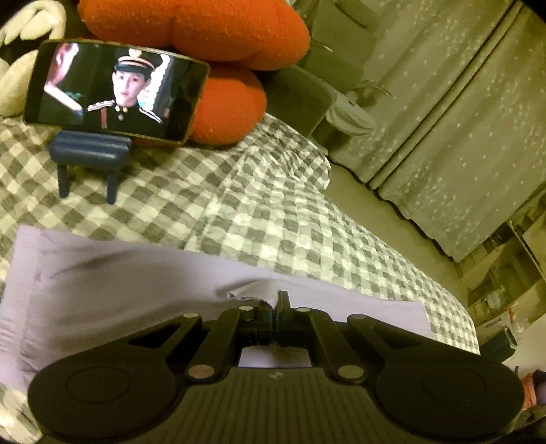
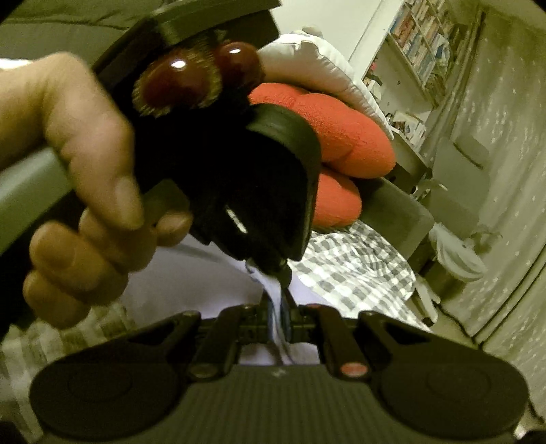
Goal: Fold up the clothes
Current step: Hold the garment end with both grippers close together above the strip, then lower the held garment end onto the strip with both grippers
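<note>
From the left wrist we see our left gripper (image 1: 274, 302) with jaws pinching an edge of the lilac garment (image 1: 112, 273), which lies on the checked bedsheet (image 1: 259, 205); a phone (image 1: 116, 90) on a blue stand (image 1: 90, 153) leans against orange cushions (image 1: 204, 30). From the right wrist, our right gripper (image 2: 278, 304) has jaws pinching the same lilac cloth, just below the left hand (image 2: 78, 191) holding the other gripper.
</note>
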Tool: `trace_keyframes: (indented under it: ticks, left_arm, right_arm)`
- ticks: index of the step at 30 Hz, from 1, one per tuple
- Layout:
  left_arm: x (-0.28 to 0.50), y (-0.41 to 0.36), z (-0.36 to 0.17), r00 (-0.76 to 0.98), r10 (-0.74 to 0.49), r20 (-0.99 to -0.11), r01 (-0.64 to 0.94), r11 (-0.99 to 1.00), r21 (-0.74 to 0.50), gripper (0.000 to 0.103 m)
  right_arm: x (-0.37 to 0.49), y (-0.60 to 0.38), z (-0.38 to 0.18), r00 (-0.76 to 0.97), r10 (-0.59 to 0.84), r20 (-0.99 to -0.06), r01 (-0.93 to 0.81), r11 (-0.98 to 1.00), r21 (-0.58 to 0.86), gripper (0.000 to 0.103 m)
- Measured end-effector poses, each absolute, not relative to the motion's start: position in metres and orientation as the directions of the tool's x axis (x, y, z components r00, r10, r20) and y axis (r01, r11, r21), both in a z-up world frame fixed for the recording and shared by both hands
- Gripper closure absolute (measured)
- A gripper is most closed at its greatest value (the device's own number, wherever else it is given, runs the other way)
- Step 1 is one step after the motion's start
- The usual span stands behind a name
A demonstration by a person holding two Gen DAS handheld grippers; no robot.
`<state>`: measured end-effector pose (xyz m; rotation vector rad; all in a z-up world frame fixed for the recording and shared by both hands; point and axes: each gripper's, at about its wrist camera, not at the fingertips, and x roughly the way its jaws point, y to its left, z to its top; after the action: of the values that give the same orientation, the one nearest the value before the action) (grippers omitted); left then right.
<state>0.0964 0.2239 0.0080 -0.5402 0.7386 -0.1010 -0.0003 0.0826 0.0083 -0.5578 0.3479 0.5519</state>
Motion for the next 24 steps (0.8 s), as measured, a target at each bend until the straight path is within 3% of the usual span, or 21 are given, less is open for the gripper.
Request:
trace_keyframes:
  ticks: [15, 24]
  left_arm:
    - [0.086, 0.26, 0.02, 0.773, -0.211, -0.598, -0.092, 0.896, -0.434, 0.103]
    - [0.075, 0.282, 0.016, 0.783, -0.165, -0.599, -0.096, 0.921, -0.379, 0.103]
  right_arm:
    - [-0.005, 0.099, 0.02, 0.775, 0.46, -0.433, -0.611, 0.72, -0.329, 0.097]
    - [-0.019, 0.132, 0.012, 0.781, 0.465, -0.417, -0.617, 0.68, -0.395, 0.097]
